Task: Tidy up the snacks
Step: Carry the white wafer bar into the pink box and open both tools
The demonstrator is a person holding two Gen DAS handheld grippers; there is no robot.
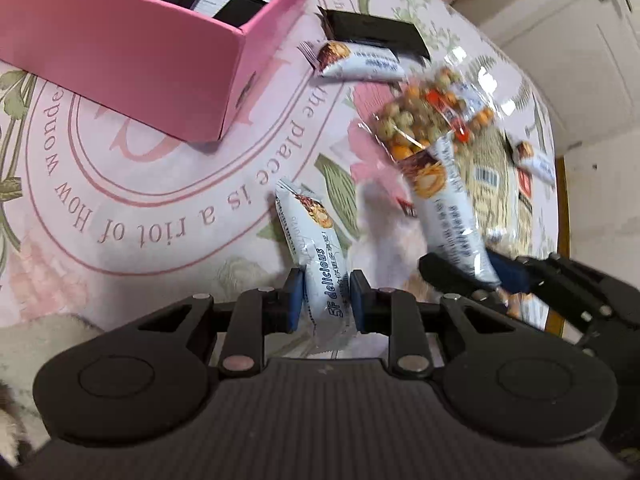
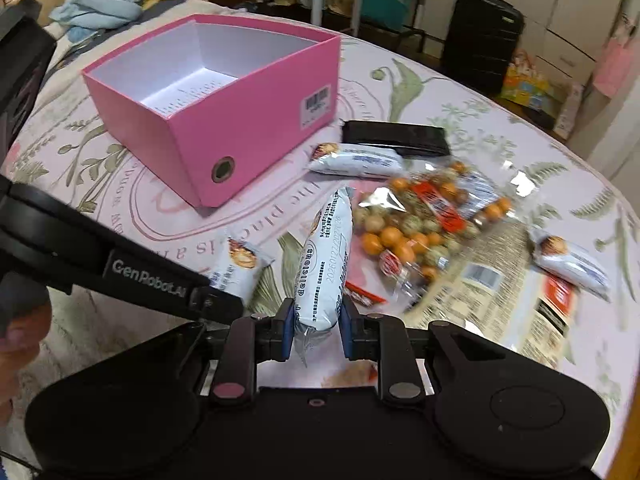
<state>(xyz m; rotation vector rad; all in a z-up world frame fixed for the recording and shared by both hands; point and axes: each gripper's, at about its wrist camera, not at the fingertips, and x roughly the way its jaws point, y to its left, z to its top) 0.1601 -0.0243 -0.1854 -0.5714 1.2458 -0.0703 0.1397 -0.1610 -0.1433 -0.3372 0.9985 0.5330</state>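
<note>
Left wrist view: the pink box (image 1: 132, 68) sits at ten o'clock on the flowered tablecloth (image 1: 160, 208), whose print reads "a riot of How wonde". At six o'clock the left gripper (image 1: 323, 300) is clenched on a white snack bar (image 1: 316, 248) marked "5F delicious". At three o'clock the right gripper (image 1: 476, 276) grasps a second bar (image 1: 448, 208), with the bag of coated nuts (image 1: 428, 120) behind. Right wrist view: the left gripper's arm reads "GenRobot.AI"; the second bar shows "delicious" and a date, partly blurred.
</note>
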